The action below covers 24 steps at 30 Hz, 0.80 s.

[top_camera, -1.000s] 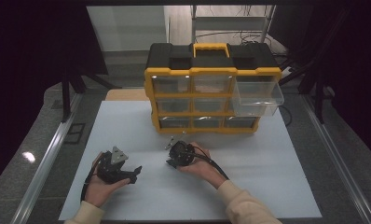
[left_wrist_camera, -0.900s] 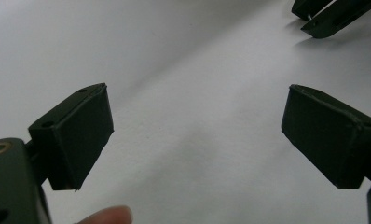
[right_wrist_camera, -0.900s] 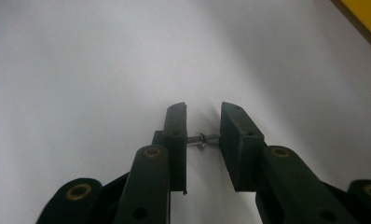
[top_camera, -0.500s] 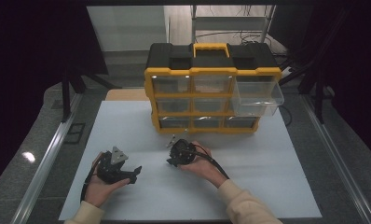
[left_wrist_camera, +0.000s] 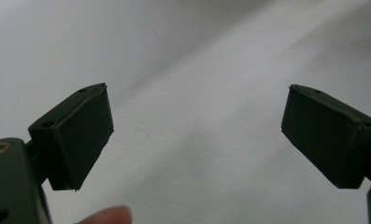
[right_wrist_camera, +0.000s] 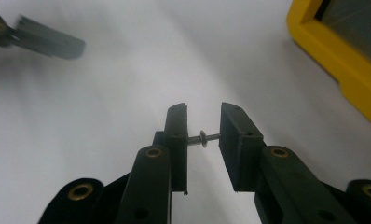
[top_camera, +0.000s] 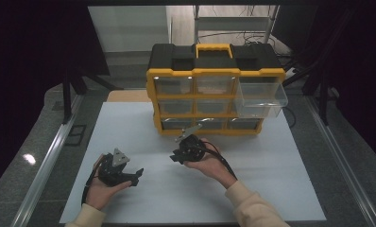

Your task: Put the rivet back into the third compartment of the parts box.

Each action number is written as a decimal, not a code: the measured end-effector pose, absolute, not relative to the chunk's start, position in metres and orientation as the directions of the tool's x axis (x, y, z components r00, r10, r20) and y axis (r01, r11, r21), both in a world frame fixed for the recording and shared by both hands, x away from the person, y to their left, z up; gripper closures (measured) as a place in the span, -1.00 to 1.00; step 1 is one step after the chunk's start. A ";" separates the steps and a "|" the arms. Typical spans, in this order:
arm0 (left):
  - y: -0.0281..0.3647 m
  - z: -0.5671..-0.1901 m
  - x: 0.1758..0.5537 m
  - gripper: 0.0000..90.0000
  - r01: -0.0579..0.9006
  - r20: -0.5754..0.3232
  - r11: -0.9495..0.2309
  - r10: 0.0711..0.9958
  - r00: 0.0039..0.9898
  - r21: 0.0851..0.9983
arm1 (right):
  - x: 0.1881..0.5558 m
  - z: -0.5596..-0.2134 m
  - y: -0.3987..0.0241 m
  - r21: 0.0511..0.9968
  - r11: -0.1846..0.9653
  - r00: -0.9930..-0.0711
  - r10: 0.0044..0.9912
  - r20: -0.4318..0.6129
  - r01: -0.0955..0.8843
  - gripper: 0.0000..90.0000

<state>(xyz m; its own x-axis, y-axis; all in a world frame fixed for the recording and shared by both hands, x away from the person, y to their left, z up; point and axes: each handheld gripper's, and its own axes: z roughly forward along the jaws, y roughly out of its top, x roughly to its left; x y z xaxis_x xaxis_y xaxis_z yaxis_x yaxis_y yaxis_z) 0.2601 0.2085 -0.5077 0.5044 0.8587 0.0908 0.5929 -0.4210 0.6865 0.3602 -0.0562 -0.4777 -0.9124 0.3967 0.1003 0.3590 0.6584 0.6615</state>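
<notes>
Screw sits pinched end to end in our right gripper at frame center, below the yellow organizer, while our left gripper gapes wide, empty, over the white tabletop.

1. The right gripper, pinching a small screw end to end between its jaws, has lifted slightly off the white table and edged closer to the yellow drawer cabinet.
</notes>
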 end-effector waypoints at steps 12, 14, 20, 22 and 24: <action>0.207 -0.508 0.261 -0.79 0.593 0.087 -0.419 0.858 0.506 0.687 | 0.353 -0.445 -0.075 0.716 0.602 -0.910 0.398 0.116 0.354 0.61; 0.207 -0.508 0.261 -0.79 0.592 0.090 -0.420 0.859 0.505 0.687 | 0.353 -0.441 -0.078 0.719 0.597 -0.908 0.401 0.118 0.357 0.61; 0.208 -0.507 0.261 -0.79 0.592 0.089 -0.419 0.859 0.505 0.689 | 0.351 -0.426 -0.086 0.729 0.583 -0.905 0.409 0.118 0.358 0.61; 0.208 -0.507 0.261 -0.79 0.591 0.090 -0.420 0.858 0.505 0.689 | 0.350 -0.419 -0.089 0.734 0.580 -0.905 0.411 0.111 0.354 0.61; 0.207 -0.508 0.261 -0.79 0.591 0.088 -0.416 0.860 0.503 0.691 | 0.349 -0.414 -0.092 0.737 0.578 -0.903 0.416 0.102 0.350 0.61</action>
